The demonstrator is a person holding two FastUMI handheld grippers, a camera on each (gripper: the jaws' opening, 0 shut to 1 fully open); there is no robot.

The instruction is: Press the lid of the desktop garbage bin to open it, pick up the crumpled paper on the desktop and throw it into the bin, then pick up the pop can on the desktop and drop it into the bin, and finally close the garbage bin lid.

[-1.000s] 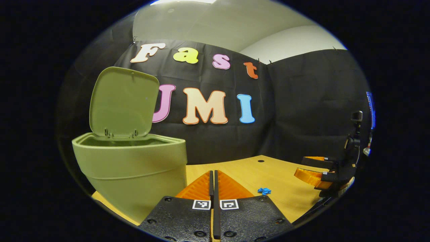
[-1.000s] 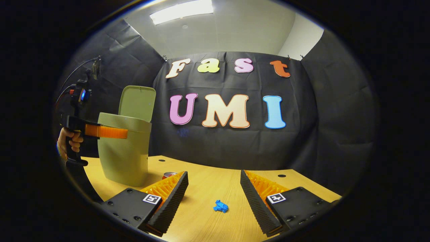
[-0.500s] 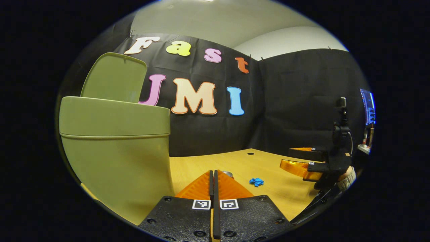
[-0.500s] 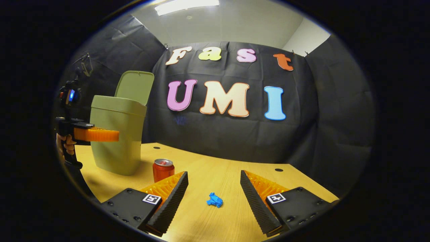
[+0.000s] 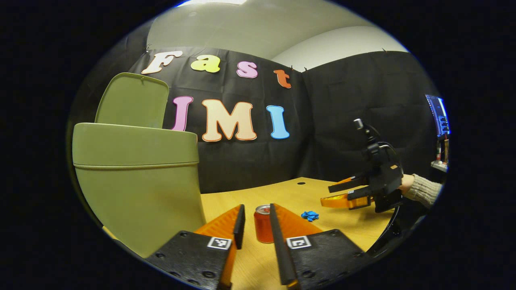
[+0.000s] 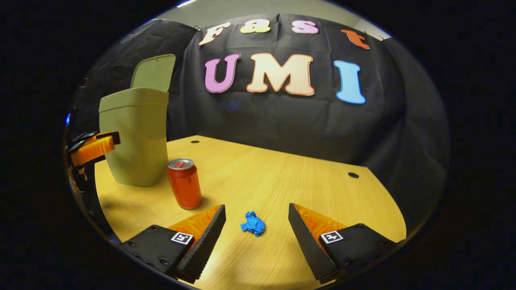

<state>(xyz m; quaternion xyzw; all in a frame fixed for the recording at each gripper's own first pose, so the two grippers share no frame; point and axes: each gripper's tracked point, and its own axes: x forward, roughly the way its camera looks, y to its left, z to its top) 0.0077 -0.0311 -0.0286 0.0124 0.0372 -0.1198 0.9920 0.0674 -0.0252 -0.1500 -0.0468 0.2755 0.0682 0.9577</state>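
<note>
bin (image 6: 135, 141) seen at left, lid (image 6: 154, 73) raised | can (image 6: 185, 183) beside it, label unreadable | paper (image 6: 253, 224) lies between right gripper (image 6: 256, 219) fingers, untouched | left gripper (image 5: 255, 219) parted, can framed ahead

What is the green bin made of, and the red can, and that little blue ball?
The bin looks like matte plastic: smooth, evenly green moulded walls. The can seems to be metal, with a shiny silvery top and glossy red side. The blue ball looks like crumpled paper, with sharp folds and creases.
</note>
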